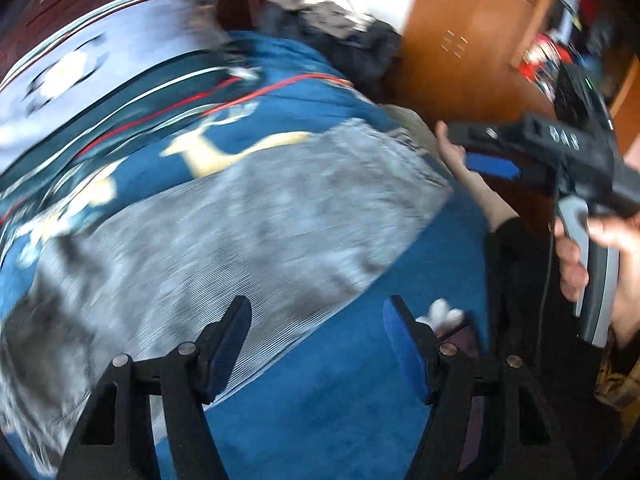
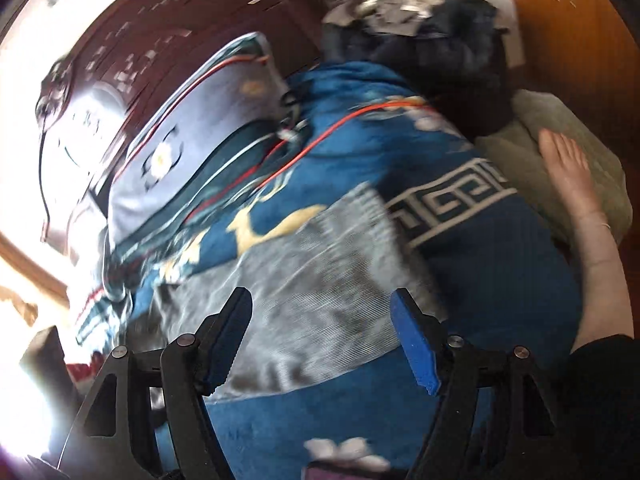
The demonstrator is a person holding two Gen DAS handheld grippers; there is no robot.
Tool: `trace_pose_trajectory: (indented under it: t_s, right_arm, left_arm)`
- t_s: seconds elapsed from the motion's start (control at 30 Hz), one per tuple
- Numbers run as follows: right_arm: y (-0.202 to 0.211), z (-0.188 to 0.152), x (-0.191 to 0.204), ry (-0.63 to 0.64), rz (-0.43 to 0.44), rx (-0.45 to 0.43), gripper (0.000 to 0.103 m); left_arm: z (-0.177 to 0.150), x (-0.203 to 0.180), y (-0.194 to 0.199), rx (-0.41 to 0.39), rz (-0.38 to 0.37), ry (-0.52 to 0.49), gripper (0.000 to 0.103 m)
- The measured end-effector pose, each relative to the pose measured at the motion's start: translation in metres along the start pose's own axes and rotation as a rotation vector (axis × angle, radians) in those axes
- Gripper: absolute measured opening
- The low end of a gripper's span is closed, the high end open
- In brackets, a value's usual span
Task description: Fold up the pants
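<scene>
Grey pants point(image 1: 224, 232) lie spread flat on a blue patterned blanket point(image 1: 344, 392) on a bed. They also show in the right wrist view point(image 2: 316, 288). My left gripper point(image 1: 316, 320) is open and empty, held above the pants' near edge. My right gripper point(image 2: 320, 312) is open and empty above the pants. The right gripper also shows in the left wrist view point(image 1: 496, 160), held in a hand off the bed's right side. Both views are blurred by motion.
A pile of dark clothes point(image 1: 332, 24) lies at the bed's far end. A person's bare foot point(image 2: 572, 176) rests on an olive cushion point(image 2: 568, 120) at the right. A dark wooden headboard point(image 2: 168, 28) and an orange wardrobe point(image 1: 472, 40) stand behind.
</scene>
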State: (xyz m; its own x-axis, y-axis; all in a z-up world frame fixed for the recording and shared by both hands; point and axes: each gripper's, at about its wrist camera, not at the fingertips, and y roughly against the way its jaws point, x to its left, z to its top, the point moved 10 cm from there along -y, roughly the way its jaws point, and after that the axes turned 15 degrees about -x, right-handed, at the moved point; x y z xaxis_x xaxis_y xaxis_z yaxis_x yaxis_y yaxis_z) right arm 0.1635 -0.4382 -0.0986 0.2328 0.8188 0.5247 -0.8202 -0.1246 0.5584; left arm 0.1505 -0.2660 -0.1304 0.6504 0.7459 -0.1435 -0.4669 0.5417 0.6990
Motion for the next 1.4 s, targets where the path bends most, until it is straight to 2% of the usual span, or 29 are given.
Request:
trace_pose_trajectory:
  t_s: [0.13,0.27,0.53,0.83,0.93,1.03,1.1,1.2,1.27,1.4]
  right_arm:
    - [-0.005,0.002,-0.029,-0.093,0.008,-0.008,0.071]
    - [-0.008,-0.008,-0.062,-0.206,0.018,0.043,0.071]
    - [-0.023,-0.003,-0.074,-0.257,0.043,0.066,0.071]
    - [-0.032,0.003,-0.098,-0.367,0.020,0.055,0.071]
    - [-0.032,0.004,-0.104,-0.398,0.017,0.050,0.071]
    - [-0.035,0.005,-0.106,-0.427,0.027,0.050,0.071]
    - [-0.039,0.005,-0.106,-0.442,0.042,0.059,0.071]
    - [-0.046,0.003,-0.103,-0.443,0.074,0.089,0.071]
    - [-0.053,-0.001,-0.097,-0.435,0.096,0.120,0.071]
    - [-0.066,-0.010,-0.089,-0.398,0.101,0.168,0.071]
  left_arm:
    - [0.010,-0.041,-0.030,0.027,-0.056,-0.056,0.071]
    - [0.016,-0.068,-0.063,0.039,-0.088,-0.073,0.071]
    - [0.017,-0.106,-0.118,0.080,-0.105,-0.140,0.070]
    - [0.013,-0.111,-0.156,0.121,-0.057,-0.216,0.071]
    - [0.007,-0.115,-0.160,0.105,-0.028,-0.312,0.071]
    - [0.006,-0.116,-0.157,0.082,-0.023,-0.331,0.066]
    - [0.008,-0.111,-0.153,0.055,-0.014,-0.315,0.041]
    - [0.015,-0.090,-0.144,0.032,-0.054,-0.123,0.023]
    - [0.017,-0.080,-0.141,0.029,-0.101,0.000,0.022]
    - [0.012,-0.082,-0.136,0.017,-0.118,0.014,0.022]
